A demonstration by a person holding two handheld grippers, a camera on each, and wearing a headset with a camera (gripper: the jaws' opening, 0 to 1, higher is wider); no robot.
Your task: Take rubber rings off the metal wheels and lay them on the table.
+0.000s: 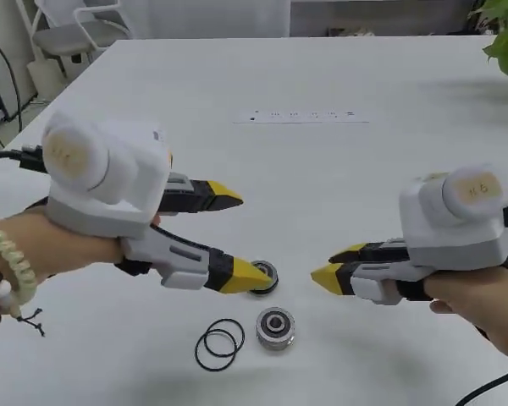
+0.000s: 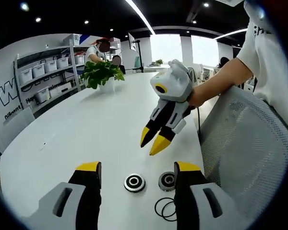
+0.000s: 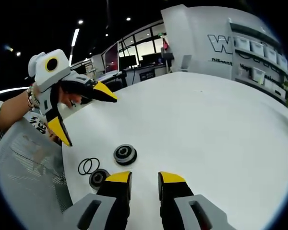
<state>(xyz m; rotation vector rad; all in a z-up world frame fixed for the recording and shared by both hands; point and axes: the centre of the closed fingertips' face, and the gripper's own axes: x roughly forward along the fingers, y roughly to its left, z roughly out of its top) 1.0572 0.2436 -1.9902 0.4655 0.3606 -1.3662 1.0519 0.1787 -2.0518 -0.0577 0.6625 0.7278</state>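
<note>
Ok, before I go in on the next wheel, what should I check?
1. Left gripper jaws wide open, empty: ok.
2. Right gripper empty, jaws only narrowly open: not ok for grabbing.
3. Far wheel sits ahead between the left jaws: ok.
4. Near wheel apart from both grippers: ok.
5. Two rubber rings lie flat on the table: ok.
6. Rubber left on either wheel: cannot tell.

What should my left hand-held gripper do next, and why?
Probably close the left hand-held gripper on the dark-rimmed wheel. In the left gripper view it sits between the open jaws, and two rubber rings already lie beside the other wheel.
</note>
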